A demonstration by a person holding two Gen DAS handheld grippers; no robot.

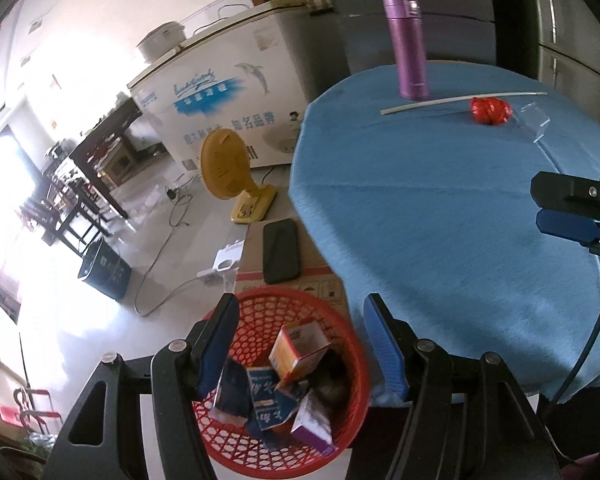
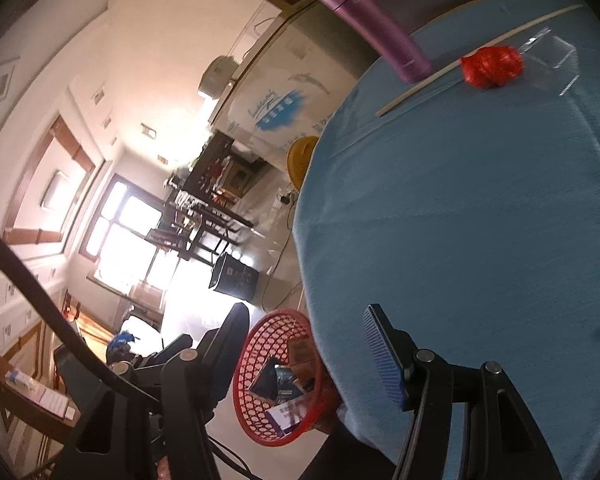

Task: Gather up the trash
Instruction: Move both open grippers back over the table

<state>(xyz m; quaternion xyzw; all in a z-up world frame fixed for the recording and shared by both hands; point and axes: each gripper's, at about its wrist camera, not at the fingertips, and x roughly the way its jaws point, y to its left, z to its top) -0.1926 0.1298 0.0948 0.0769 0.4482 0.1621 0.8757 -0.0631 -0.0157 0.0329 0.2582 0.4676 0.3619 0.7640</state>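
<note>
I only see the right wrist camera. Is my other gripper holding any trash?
Observer: No. In the left wrist view, the left gripper has its jaws open, with nothing between them.
Operator: What's that yellow round thing peeking out behind the table?
Observer: A yellow fan, standing on the floor on its own base.
Operator: Is anything hiding beside the red basket?
Observer: Yes. Past the red basket, a black phone lies flat on a cardboard box.

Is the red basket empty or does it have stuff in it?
It has stuff: the red basket holds several small boxes and packets.
</note>
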